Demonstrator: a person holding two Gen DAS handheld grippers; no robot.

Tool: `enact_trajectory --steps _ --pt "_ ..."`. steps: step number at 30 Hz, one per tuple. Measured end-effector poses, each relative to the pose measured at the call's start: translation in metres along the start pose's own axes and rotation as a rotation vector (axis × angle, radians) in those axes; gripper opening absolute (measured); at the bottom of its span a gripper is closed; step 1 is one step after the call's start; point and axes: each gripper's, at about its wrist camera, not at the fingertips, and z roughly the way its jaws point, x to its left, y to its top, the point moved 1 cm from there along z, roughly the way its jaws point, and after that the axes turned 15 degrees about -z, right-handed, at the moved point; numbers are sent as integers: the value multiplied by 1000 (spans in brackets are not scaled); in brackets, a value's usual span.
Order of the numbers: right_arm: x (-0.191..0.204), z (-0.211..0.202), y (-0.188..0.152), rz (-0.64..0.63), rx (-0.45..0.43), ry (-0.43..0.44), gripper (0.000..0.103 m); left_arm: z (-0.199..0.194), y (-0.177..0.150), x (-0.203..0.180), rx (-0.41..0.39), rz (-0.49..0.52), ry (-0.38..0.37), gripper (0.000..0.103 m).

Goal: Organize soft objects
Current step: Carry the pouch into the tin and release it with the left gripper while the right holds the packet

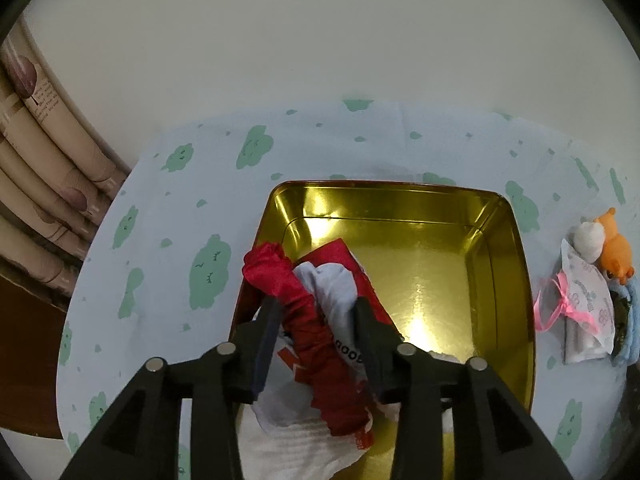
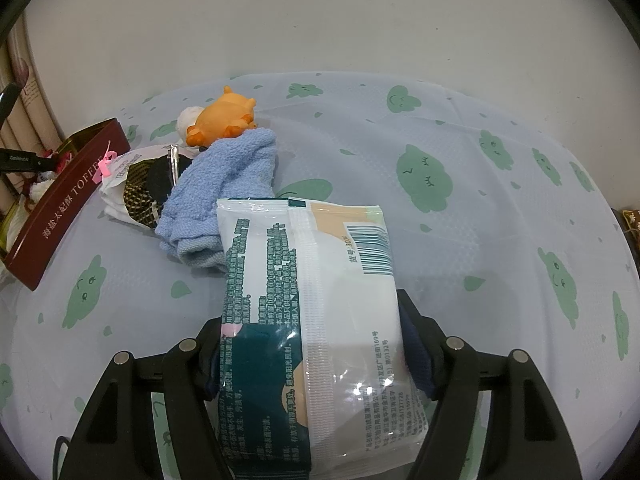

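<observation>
A gold-lined tin with dark red outer walls sits on the cloud-print cloth. In its near left corner lies a bundle of red satin fabric and white cloth on a red packet. My left gripper straddles this bundle with its jaws apart, and the fabric rests in the tin between them. My right gripper is shut on a pack of wet wipes, held above the table with its printed back upward.
Right of the tin lie an orange plush toy with a white ball, a blue terry cloth and a sachet tied with pink ribbon. Patterned curtain folds hang past the table's left edge.
</observation>
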Motion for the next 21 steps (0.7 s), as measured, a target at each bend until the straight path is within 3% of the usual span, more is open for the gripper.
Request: enact_trajectory --steps 9,21 --pt "0 0 0 -1 1 0 69 -24 3 4 10 -41 -73 39" --pt "0 0 0 -1 0 3 70 -89 -33 27 -184 -133 -74 39"
